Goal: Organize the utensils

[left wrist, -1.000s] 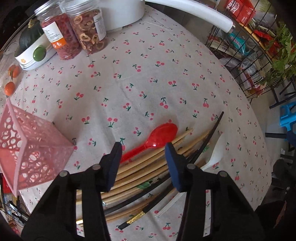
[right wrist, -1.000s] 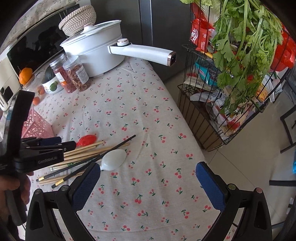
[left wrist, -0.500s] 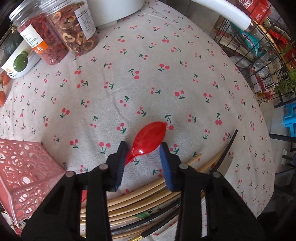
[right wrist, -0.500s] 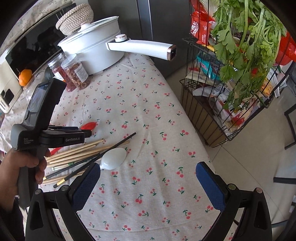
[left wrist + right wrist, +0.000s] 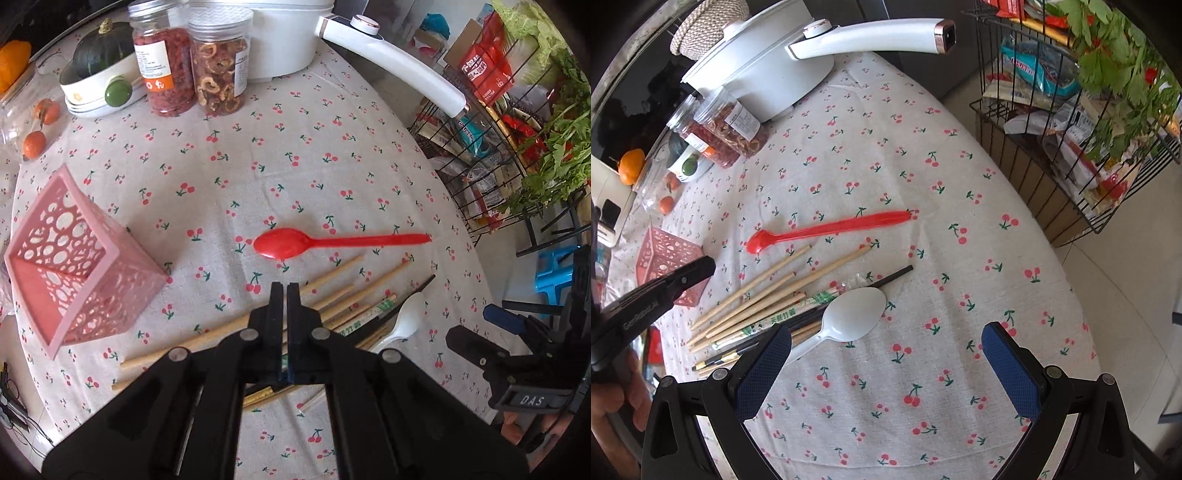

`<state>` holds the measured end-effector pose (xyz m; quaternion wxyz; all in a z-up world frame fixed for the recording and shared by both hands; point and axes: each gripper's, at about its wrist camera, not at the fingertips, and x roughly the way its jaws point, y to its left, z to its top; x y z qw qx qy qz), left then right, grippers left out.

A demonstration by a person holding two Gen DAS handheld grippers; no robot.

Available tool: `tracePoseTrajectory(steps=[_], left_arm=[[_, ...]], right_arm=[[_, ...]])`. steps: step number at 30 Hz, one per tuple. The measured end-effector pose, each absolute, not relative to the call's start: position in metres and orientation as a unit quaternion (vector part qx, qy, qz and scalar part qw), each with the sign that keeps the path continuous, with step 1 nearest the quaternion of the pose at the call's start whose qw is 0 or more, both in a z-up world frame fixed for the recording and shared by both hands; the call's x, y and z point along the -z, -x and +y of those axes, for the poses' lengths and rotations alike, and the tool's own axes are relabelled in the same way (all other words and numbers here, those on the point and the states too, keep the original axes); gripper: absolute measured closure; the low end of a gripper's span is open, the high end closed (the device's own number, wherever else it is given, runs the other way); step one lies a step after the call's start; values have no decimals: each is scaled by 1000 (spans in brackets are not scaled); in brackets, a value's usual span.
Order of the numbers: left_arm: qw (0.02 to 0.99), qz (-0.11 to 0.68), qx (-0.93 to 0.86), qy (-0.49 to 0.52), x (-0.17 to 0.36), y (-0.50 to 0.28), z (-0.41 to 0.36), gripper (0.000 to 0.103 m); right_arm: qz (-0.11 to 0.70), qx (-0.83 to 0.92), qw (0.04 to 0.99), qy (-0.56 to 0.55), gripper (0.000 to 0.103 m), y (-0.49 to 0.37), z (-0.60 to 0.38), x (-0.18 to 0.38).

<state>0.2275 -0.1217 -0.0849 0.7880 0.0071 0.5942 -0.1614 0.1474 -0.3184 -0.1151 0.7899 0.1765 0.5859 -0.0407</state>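
My left gripper (image 5: 283, 288) is shut with nothing between its fingers, hanging over the near ends of the wooden and black chopsticks (image 5: 343, 299). Just beyond its tips a red plastic spoon (image 5: 295, 242) lies flat on the cherry-print cloth, bowl to the left. A white spoon (image 5: 853, 314) rests against the chopsticks (image 5: 764, 291). My right gripper (image 5: 882, 334) stands open above the white spoon, touching nothing. A pink perforated basket (image 5: 74, 266) lies tipped at the left. The left gripper (image 5: 698, 269) shows at the left edge of the right wrist view.
At the table's far side stand a white pot (image 5: 280, 40) with a long handle, two jars (image 5: 192, 70) of dried food, a bowl with a squash (image 5: 99, 74) and small oranges (image 5: 35, 142). A wire rack (image 5: 1071, 147) of groceries stands off the right edge.
My left gripper closed and rose; the red spoon slipped from between its jaws and now lies crosswise beyond them. My right gripper sank closer to the white spoon.
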Motion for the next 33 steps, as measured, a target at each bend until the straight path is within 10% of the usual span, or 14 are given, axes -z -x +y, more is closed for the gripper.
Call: tracePoseTrajectory(steps=[4, 15, 25, 30, 33], left_arm=[[780, 609, 136, 53, 100, -231, -118, 47], [763, 627, 16, 158, 135, -271, -142, 47], [774, 621, -25, 121, 137, -276, -162, 102], [767, 630, 20, 119, 132, -277, -138, 101], [747, 650, 28, 137, 131, -266, -129, 66]], right_arm=[[579, 41, 794, -181, 0, -143, -319, 110], [575, 40, 796, -187, 0, -142, -333, 106], [571, 23, 797, -198, 0, -142, -332, 100], [567, 29, 796, -210, 0, -140, -339, 99], [566, 30, 796, -214, 0, -140, -340, 98]])
